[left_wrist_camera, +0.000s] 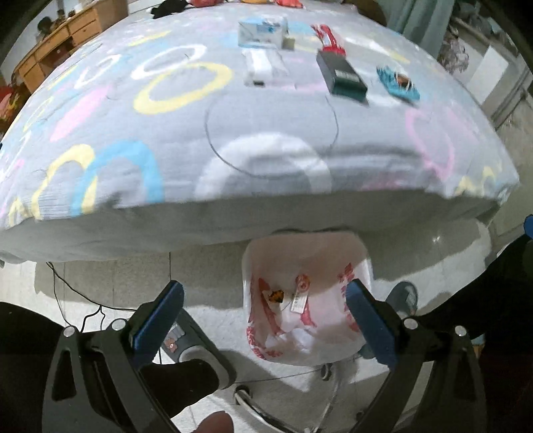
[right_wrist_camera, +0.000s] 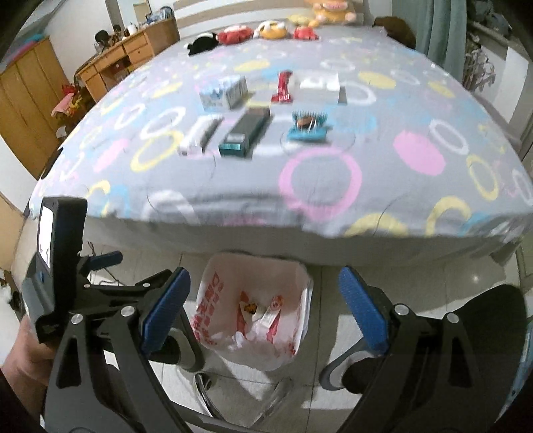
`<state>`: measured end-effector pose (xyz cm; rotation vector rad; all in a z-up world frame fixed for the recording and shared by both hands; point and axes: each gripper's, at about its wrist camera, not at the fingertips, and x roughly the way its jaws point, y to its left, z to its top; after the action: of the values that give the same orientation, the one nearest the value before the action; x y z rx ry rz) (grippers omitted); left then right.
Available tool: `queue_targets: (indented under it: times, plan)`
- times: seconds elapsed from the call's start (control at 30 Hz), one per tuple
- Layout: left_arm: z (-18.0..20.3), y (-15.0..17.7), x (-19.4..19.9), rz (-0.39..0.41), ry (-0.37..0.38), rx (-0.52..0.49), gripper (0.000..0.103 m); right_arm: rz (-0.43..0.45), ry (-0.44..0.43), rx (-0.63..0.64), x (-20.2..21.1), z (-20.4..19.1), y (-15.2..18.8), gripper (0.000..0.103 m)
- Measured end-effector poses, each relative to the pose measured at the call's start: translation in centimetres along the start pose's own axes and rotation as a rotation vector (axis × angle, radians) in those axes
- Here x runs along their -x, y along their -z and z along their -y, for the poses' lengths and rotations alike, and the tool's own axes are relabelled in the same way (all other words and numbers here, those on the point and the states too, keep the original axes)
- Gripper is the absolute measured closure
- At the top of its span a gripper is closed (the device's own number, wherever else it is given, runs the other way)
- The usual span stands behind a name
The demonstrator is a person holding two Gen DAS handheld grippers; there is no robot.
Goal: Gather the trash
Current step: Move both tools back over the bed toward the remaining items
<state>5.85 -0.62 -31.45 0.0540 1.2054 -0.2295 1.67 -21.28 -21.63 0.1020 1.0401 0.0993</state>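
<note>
A bin lined with a white and red plastic bag [left_wrist_camera: 306,299] [right_wrist_camera: 253,316] stands on the floor in front of the bed and holds a few wrappers [right_wrist_camera: 263,311]. Both grippers hang above it, open and empty: the left gripper [left_wrist_camera: 265,319] and the right gripper [right_wrist_camera: 263,306]. On the bed lie a dark teal box [left_wrist_camera: 343,78] [right_wrist_camera: 245,133], a blue snack wrapper [left_wrist_camera: 398,83] [right_wrist_camera: 308,128], a red wrapper [left_wrist_camera: 328,38] [right_wrist_camera: 283,87], a white box [left_wrist_camera: 263,68] [right_wrist_camera: 200,136] and a pale blue box [left_wrist_camera: 263,31] [right_wrist_camera: 225,93].
The bed has a grey cover with coloured rings [right_wrist_camera: 319,180]. Plush toys [right_wrist_camera: 269,30] line its far end. A wooden desk [right_wrist_camera: 130,50] and wardrobe [right_wrist_camera: 26,100] stand at the left. Cables [left_wrist_camera: 83,299] and my feet lie on the tiled floor beside the bin.
</note>
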Motion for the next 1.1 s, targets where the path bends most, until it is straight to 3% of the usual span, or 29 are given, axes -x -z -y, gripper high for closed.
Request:
queue_targets:
  times: [0.57, 1.0, 1.1]
  plan:
    - [0.0, -4.8, 7.5, 0.206, -0.033, 0.0, 0.008, 0.123, 0.051, 0.016, 5.0, 0.2, -3.8, 0.014]
    - [0.3, -10.5, 8.7, 0.241, -0.037, -0.043, 0.008, 0.189, 0.096, -0.003, 5.5, 1.1, -7.5, 0.014]
    - [0.8, -12.7, 8.4, 0.261, -0.076, -0.077, 0.008, 0.19, 0.095, -0.012, 4.9, 1.4, -8.8, 0.014]
